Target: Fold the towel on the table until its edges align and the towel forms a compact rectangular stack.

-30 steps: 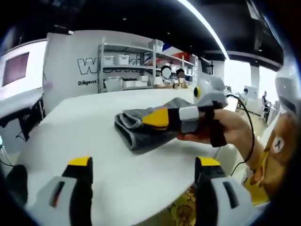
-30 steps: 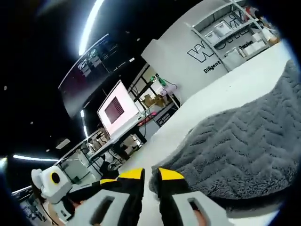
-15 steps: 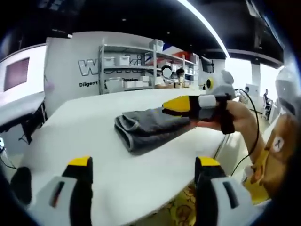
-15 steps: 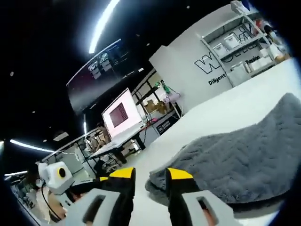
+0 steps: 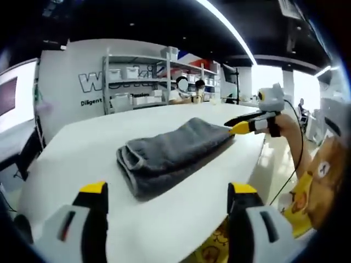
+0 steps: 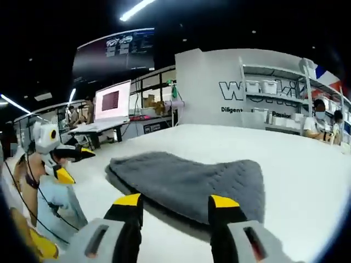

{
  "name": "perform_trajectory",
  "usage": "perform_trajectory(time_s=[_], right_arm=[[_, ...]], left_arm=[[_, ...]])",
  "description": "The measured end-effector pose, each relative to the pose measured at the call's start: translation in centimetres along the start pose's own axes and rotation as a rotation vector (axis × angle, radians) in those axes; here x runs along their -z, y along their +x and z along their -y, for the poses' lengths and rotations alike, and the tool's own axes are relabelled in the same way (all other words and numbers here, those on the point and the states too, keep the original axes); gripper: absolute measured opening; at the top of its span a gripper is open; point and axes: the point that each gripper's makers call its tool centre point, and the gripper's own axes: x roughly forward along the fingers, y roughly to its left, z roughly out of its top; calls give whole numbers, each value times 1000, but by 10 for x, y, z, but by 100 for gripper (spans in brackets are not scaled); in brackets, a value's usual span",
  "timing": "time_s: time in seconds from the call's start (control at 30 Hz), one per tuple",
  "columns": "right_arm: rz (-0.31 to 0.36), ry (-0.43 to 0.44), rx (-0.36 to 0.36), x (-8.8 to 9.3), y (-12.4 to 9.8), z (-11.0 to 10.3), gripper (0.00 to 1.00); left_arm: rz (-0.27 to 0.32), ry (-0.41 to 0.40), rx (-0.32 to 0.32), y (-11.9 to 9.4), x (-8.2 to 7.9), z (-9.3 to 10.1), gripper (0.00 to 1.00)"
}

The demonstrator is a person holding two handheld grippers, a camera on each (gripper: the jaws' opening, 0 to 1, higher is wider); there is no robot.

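Grey towel (image 5: 167, 156) lies folded; both tongs gape empty.

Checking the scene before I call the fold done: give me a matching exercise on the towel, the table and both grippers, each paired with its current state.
Things:
1. towel
2. table
3. left gripper
4. right gripper

States:
A. white, bearing the towel
B. open, empty, towel ahead between its yellow tips, in the left gripper view
C. grey, folded into a thick stack
D. open, empty, just in front of the towel's near edge, in the right gripper view

Pairs: 1-C, 2-A, 3-B, 4-D
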Motion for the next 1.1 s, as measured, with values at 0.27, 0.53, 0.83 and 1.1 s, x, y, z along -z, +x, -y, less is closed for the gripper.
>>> perform_trajectory(time_s=[0.27,0.53,0.83,1.1], right_arm=[[-125,5,101,47,-53,70,61],[-147,3,71,57,-70,83,72],[-148,-26,14,56,-69,76,79],[-128,-66,15,48,-71,73,89]], left_arm=[[2,-11,8,13,-1,5,95],[-14,-17,-5,15,1,9,95],[-25,-18,-8,8,2,14,95],[-29,-1,31,9,-4,16,95]])
